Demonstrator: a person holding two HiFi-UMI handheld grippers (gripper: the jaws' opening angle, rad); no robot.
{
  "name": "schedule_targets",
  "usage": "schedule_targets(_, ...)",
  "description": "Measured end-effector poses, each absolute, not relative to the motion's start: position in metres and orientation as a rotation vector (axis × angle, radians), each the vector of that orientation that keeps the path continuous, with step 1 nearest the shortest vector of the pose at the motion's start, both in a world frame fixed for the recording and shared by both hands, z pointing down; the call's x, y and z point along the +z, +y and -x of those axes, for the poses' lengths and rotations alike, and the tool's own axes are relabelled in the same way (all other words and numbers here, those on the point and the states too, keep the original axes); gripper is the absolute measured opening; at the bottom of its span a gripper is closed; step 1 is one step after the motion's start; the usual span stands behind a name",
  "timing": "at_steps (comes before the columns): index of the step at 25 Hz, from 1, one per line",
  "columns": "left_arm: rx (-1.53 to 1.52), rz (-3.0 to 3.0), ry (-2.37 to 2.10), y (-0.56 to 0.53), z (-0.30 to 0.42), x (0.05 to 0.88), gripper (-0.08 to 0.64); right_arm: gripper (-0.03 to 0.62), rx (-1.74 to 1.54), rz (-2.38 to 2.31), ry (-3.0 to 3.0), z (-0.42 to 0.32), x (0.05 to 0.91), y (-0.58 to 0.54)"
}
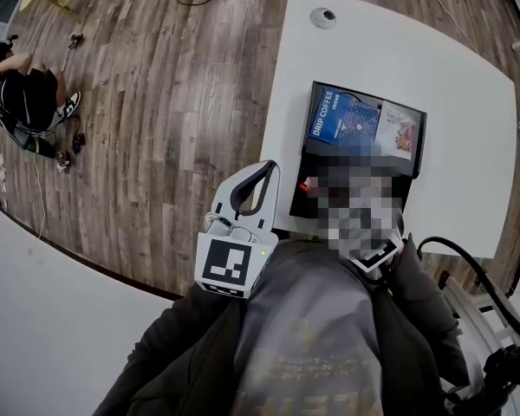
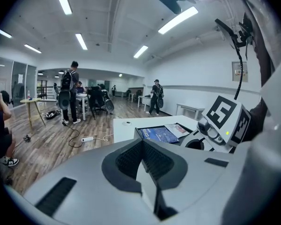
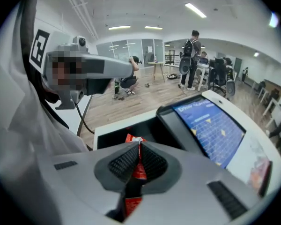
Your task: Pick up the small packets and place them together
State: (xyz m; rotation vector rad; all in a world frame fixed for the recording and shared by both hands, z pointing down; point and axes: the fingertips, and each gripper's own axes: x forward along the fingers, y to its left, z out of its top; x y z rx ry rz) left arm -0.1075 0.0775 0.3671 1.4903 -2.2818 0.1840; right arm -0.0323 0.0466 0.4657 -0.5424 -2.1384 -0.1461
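right gripper view, we see the right gripper [image 3: 138, 146] clamped on a red packet [image 3: 139, 171], over the black tray [image 3: 110, 137]; blue box [image 3: 210, 125] at the tray's far side; left gripper [image 2: 143, 146] closed, empty, beside the white table [image 1: 468, 128]

A: Floor [image 1: 156, 102]?
B: Wood planks, grey-brown, grain is seen, low sheen.
A: Desk [image 1: 468, 102]?
B: White, smooth, matt. Material cannot be told.
A: Tray [image 1: 316, 154]?
B: Black, matt, plain. Plastic or card is not settled.
A: Blue pack [image 1: 342, 120]?
B: Printed and glossy.
A: Red packet [image 3: 139, 170]?
B: Shiny film, creased.
A: Left gripper [image 2: 142, 144], right gripper [image 3: 139, 146]?
B: Shells are noted as grey plastic, smooth, matt. Fingers [image 3: 123, 162] are noted as black, ribbed, rubbery-looking.
A: Jacket [image 1: 182, 354]?
B: Dark cloth, matt.
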Motion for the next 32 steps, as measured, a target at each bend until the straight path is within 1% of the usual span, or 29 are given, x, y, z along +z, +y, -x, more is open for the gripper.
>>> schedule_targets(12, 0.173, -1.611, -2.322, 0.047, 0.104, 0.342, 0.003, 0.017, -0.203, 0.398, -2.310, 0.041, 0.402, 0.006)
schedule_targets(21, 0.181, -1.618, -2.321, 0.040, 0.112, 0.337, 0.003, 0.017, -0.232, 0.160, -2.382, 0.064, 0.373, -0.063)
schedule_targets(26, 0.187, -1.580, -2.316, 0.040, 0.124, 0.345, 0.003, 0.017, -0.222, 0.069, -2.353, 0.076, 0.384, -0.098)
schedule_targets(32, 0.190, -1.543, -2.300, 0.040, 0.133, 0.357, 0.003, 0.024, -0.183, 0.045, -2.307, 0.083, 0.407, -0.107)
